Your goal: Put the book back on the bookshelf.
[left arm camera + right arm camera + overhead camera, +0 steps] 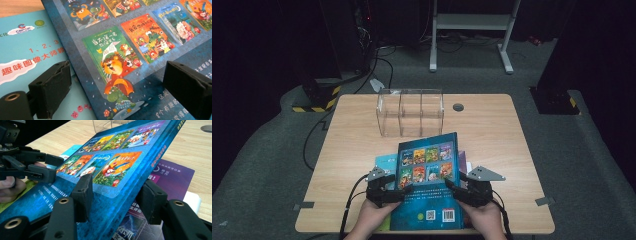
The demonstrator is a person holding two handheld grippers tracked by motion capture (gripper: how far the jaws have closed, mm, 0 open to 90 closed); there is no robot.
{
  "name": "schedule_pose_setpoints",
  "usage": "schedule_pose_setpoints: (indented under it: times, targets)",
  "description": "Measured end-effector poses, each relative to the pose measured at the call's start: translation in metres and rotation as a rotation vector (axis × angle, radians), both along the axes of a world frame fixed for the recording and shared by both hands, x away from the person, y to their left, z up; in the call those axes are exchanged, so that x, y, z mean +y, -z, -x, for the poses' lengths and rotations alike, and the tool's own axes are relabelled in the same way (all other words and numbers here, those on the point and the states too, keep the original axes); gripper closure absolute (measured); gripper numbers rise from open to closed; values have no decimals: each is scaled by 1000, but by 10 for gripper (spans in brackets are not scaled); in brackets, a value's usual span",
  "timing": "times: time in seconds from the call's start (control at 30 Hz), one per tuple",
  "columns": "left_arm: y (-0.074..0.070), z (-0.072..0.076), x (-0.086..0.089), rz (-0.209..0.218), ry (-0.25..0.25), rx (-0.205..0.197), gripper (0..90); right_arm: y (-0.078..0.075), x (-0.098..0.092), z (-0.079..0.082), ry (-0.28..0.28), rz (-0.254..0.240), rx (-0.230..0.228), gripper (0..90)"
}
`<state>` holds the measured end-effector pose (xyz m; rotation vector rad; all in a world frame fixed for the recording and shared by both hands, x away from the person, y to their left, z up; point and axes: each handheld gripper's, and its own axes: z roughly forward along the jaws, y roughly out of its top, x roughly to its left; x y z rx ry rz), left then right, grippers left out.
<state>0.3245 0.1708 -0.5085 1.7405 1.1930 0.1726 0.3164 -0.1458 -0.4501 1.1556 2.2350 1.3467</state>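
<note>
Left jaws (115, 85): standing wide, hovering over the blue picture book (428, 180), one pad on each side of its left edge, gripping nothing, likely freeing that side.
Teal booklet (27, 47): lying flat beneath the left pad, under the blue book.
Blue picture book: tilting up between both pairs of jaws, its far end rising toward the clear organizer (410, 112).
Right jaws (117, 192): straddling the book's right edge, seemingly pinching it to lift.
Purple booklet (172, 175): resting on the tabletop (492, 125) under the right pad.
</note>
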Motion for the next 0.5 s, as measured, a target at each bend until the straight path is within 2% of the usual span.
schedule_pose_setpoints:
  times: [0.17, 0.5]
  targets:
    - [0, 0, 1, 9, 5, 0, 80, -1, -2, 0, -5, -27, 6, 517]
    - [1, -2, 4, 38, 16, 12, 71, -4, -4, 2, -35, -43, -27, 530]
